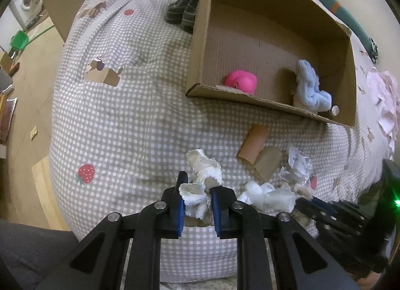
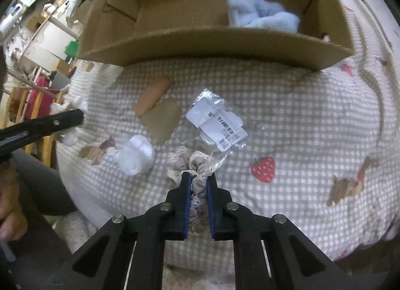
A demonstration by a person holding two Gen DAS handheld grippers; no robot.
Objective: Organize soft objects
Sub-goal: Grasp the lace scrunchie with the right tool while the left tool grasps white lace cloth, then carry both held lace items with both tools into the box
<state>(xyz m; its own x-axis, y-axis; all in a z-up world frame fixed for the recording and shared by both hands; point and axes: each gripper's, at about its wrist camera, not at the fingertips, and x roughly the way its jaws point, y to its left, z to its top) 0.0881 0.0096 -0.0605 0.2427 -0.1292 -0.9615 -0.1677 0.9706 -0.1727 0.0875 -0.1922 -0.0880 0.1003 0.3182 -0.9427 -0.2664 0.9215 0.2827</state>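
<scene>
both are at the pickup step: left gripper [image 1: 197, 196] clamped on a white sock [image 1: 200, 185], right gripper [image 2: 199, 190] clamped on a lace scrunchie [image 2: 193, 165]; next, carry each forward into the box [image 1: 250, 98] ahead.

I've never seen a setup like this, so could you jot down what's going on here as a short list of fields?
Surface: checked bedspread
Container: cardboard box
In box: pink toy, blue fluffy cloth
Left gripper: shut on white frilly sock
Right gripper: shut on beige lace-trimmed sock
Loose nearby: plastic bag, white sock bundle
</scene>
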